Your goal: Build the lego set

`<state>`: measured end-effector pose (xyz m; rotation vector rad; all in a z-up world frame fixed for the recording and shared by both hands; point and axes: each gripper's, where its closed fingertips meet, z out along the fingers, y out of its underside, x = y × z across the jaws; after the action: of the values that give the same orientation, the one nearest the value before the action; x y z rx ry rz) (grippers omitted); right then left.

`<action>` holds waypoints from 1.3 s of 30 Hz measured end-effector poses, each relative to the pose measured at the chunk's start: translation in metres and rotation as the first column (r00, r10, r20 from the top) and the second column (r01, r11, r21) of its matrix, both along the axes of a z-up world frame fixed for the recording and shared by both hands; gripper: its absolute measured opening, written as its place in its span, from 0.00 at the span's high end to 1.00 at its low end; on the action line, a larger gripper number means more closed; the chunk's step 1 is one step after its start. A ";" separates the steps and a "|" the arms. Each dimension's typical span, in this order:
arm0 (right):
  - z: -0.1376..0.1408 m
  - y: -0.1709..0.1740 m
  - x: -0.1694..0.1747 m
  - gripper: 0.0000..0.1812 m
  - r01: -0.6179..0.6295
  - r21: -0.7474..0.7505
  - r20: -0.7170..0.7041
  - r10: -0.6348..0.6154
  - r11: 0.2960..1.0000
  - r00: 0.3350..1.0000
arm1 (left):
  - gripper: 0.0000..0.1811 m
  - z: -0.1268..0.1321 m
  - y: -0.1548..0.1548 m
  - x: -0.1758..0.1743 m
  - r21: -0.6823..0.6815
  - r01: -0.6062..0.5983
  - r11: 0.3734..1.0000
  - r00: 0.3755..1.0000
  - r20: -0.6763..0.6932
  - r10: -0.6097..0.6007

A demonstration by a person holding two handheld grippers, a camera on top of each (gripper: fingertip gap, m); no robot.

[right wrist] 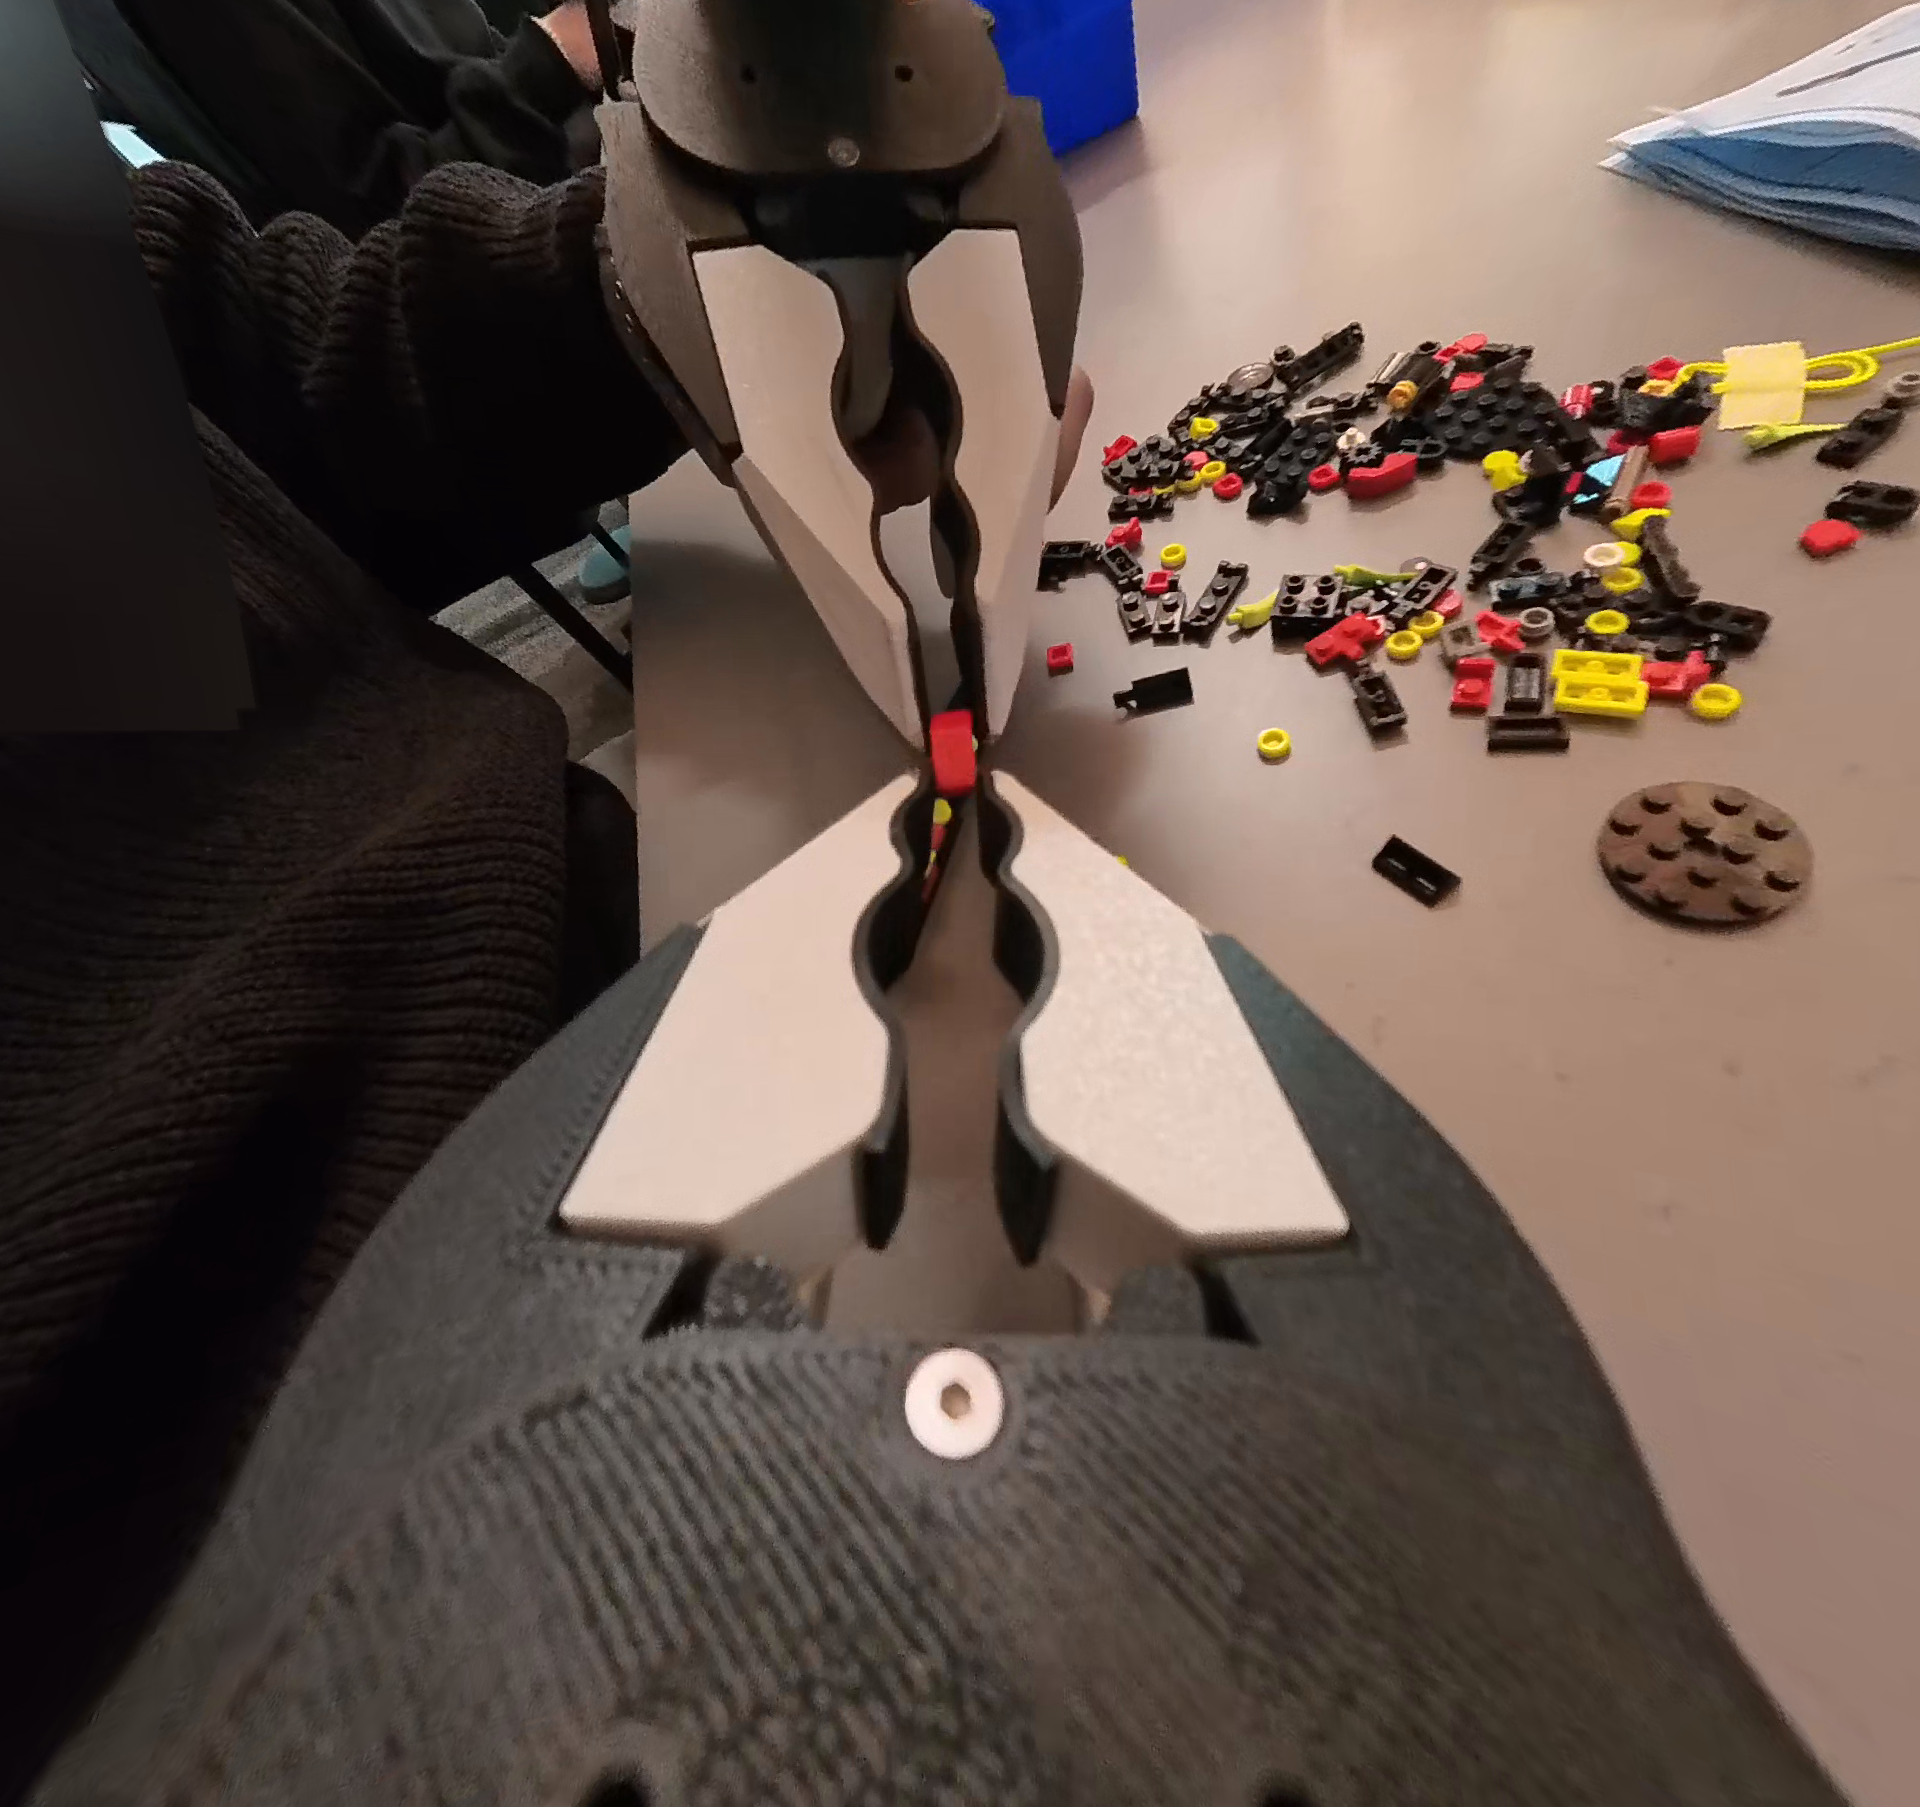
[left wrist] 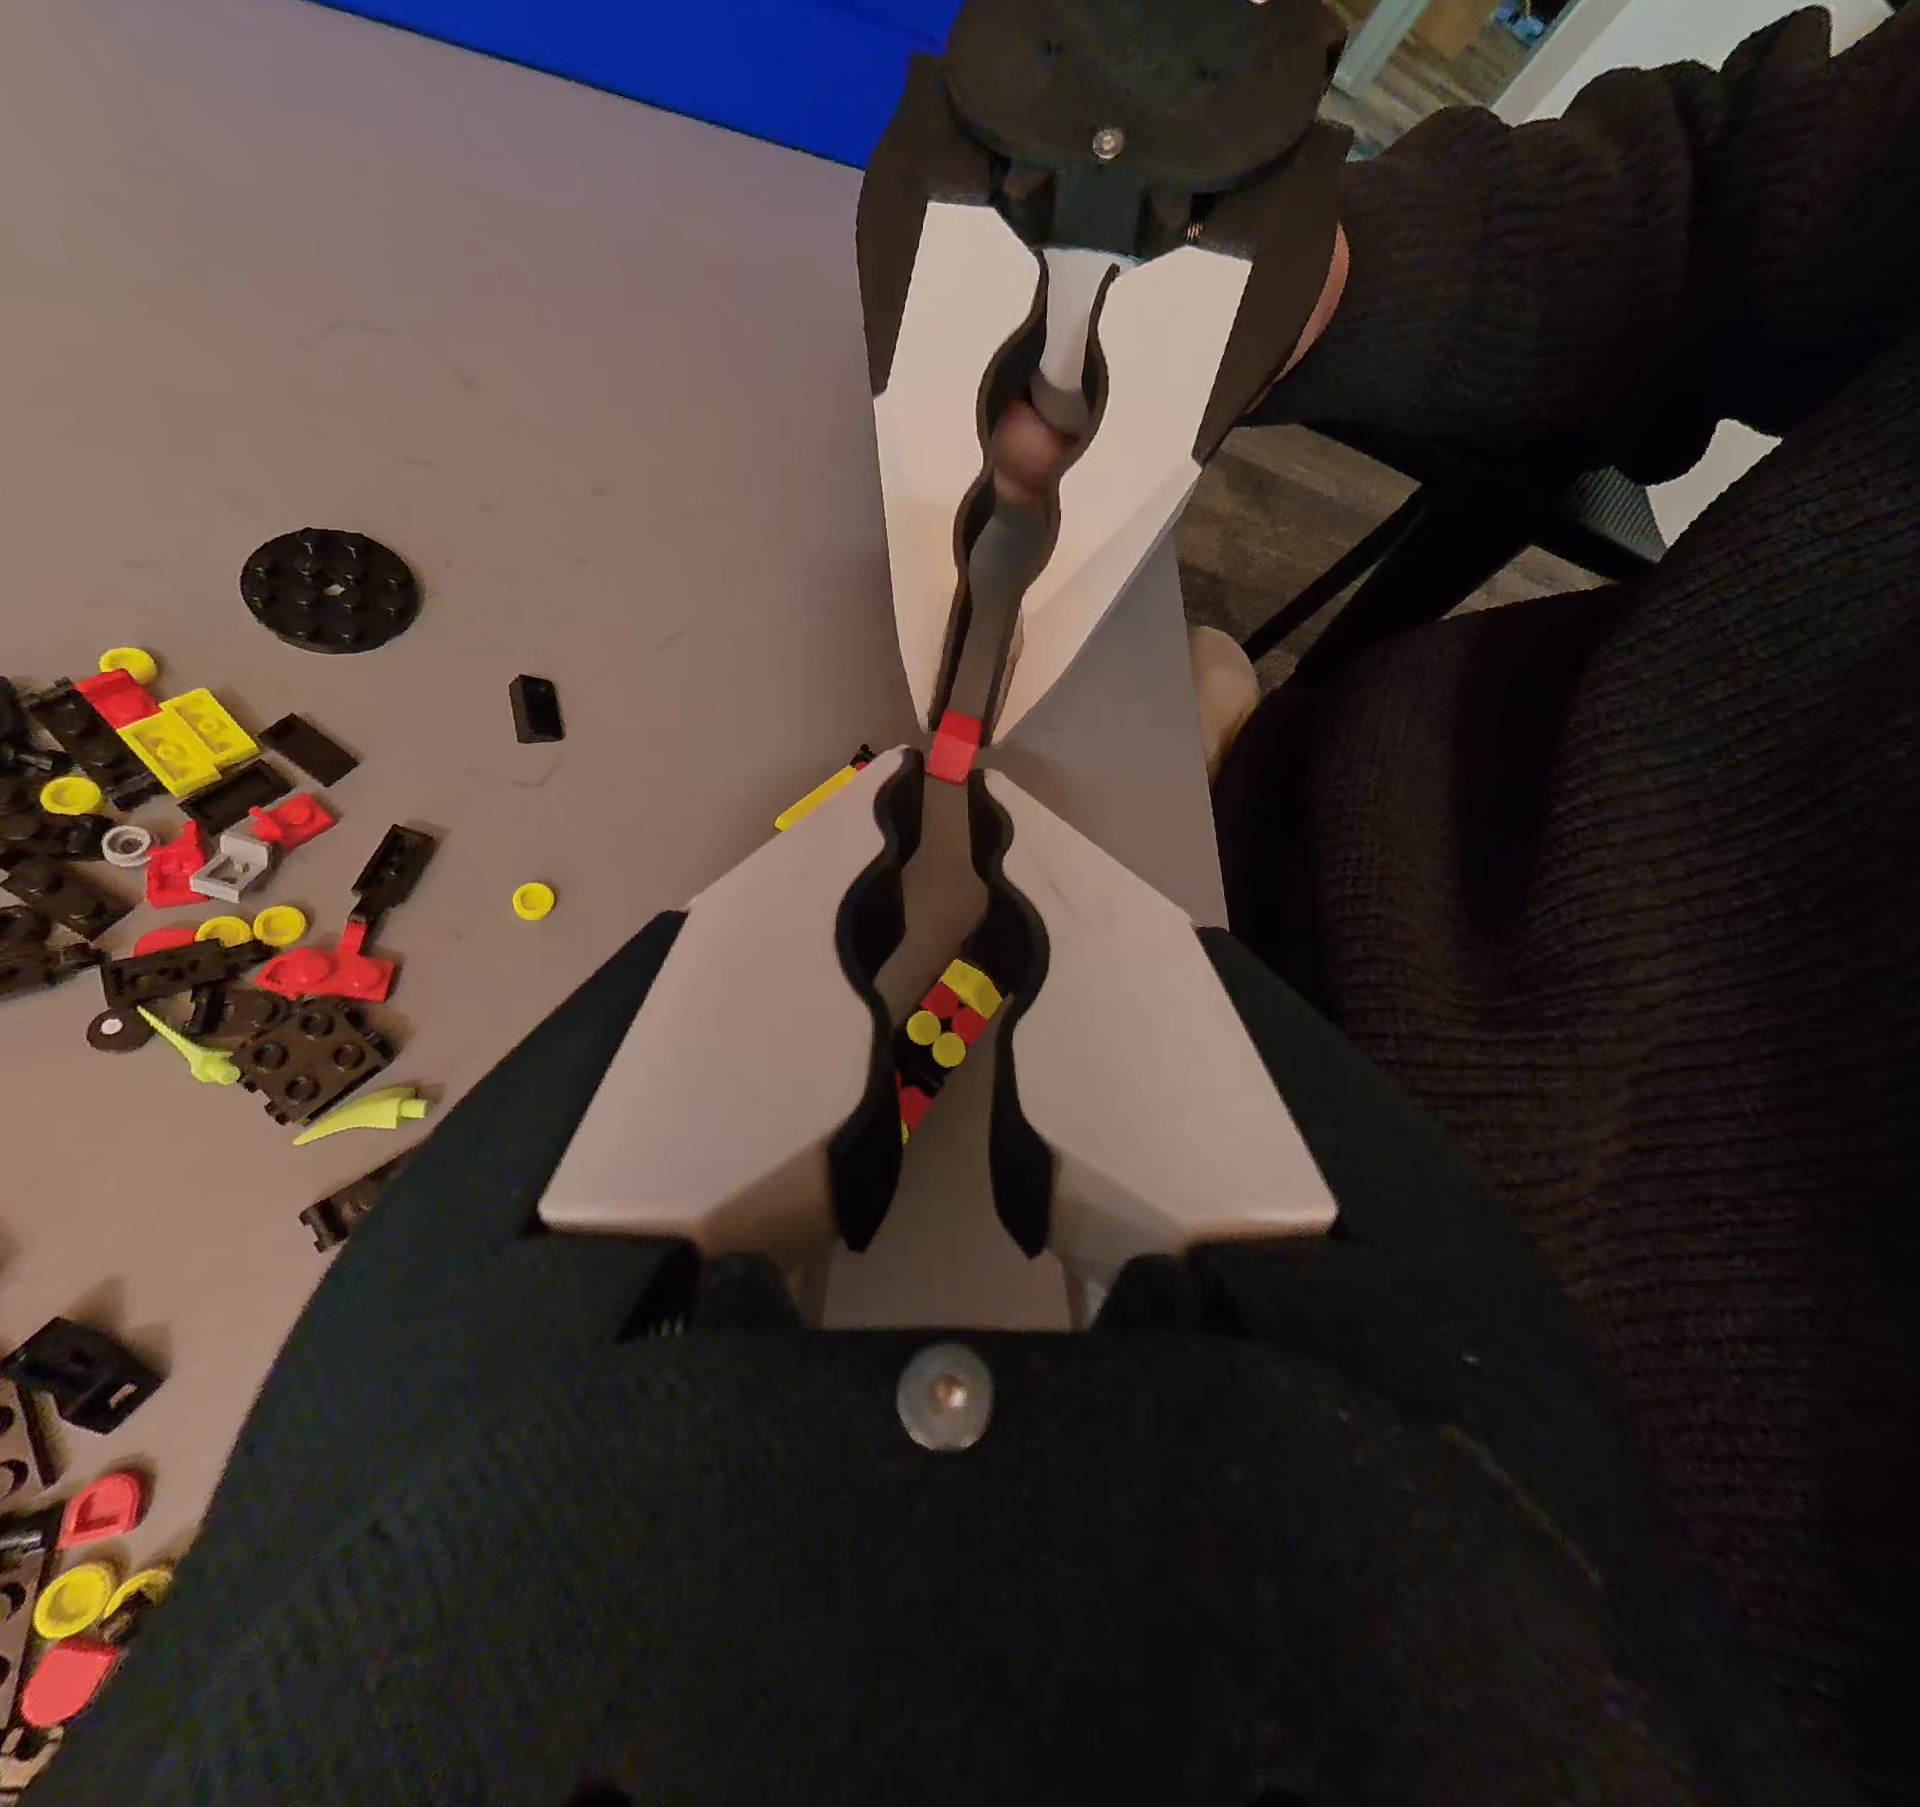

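My table (right wrist: pixel 1455 1082) carries a loose pile of bricks (right wrist: pixel 1455 552), a round black plate (right wrist: pixel 1704 853) lying apart from it. My left tongs (left wrist: pixel 940 770) and right tongs (right wrist: pixel 951 791) meet tip to tip near the table edge. Both are closed on one red brick (left wrist: pixel 954 745), pinched between the tips.

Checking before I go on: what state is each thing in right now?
Left tongs: nearly closed, tips at the red piece.
Right tongs: nearly closed, tip to tip with left.
Red piece: between both tips; holder unclear.
Built strip: mostly hidden behind left tongs.
Round black plate: flat, studs up, alone.
Loose pieces: scattered, unsorted.
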<state>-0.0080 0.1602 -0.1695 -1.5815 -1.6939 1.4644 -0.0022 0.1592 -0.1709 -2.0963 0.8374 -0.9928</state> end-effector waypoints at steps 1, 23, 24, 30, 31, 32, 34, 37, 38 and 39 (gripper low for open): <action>0.000 0.000 0.000 0.96 -0.001 0.001 0.001 0.001 1.000 1.000 | 0.97 0.000 0.000 0.000 -0.002 0.001 1.000 1.000 -0.001 -0.001; -0.008 0.004 0.000 0.92 0.009 0.130 0.025 -0.012 0.991 1.000 | 0.97 -0.010 0.000 0.000 -0.009 -0.002 1.000 0.999 -0.046 0.002; -0.009 0.003 0.000 0.93 0.006 0.142 0.028 -0.011 0.990 1.000 | 0.97 -0.010 0.000 0.001 -0.009 -0.001 1.000 0.999 -0.048 0.000; -0.012 -0.001 0.000 0.96 -0.016 0.178 0.038 0.009 0.984 0.999 | 0.97 -0.010 -0.001 0.003 -0.008 0.004 1.000 0.999 -0.047 -0.004; -0.012 -0.002 0.000 0.96 -0.017 0.182 0.037 0.010 0.983 0.999 | 0.97 -0.010 -0.001 0.003 -0.007 0.004 1.000 0.999 -0.047 -0.005; -0.012 -0.002 0.000 0.96 -0.019 0.184 0.037 0.012 0.983 0.999 | 0.97 -0.010 -0.001 0.003 -0.007 0.005 1.000 0.999 -0.046 -0.005; -0.012 -0.003 0.000 0.96 -0.024 0.180 0.040 0.017 0.983 0.999 | 0.97 -0.010 -0.001 0.004 -0.008 0.007 1.000 0.999 -0.047 -0.008; -0.013 -0.004 0.001 0.96 -0.032 0.177 0.043 0.025 0.984 0.999 | 0.97 -0.011 -0.002 0.006 -0.009 0.014 1.000 0.999 -0.052 -0.015; -0.013 -0.004 0.001 0.96 -0.033 0.177 0.046 0.026 0.984 0.999 | 0.97 -0.012 -0.002 0.006 -0.009 0.015 1.000 0.998 -0.054 -0.015; -0.014 -0.004 0.001 0.96 -0.034 0.182 0.049 0.026 0.983 0.998 | 0.97 -0.012 -0.002 0.006 -0.007 0.015 1.000 0.998 -0.058 -0.016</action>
<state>-0.0071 0.1562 -0.1831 -1.5079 -1.8286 1.2552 0.0038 0.1569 -0.1830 -2.1368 0.8816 -0.9479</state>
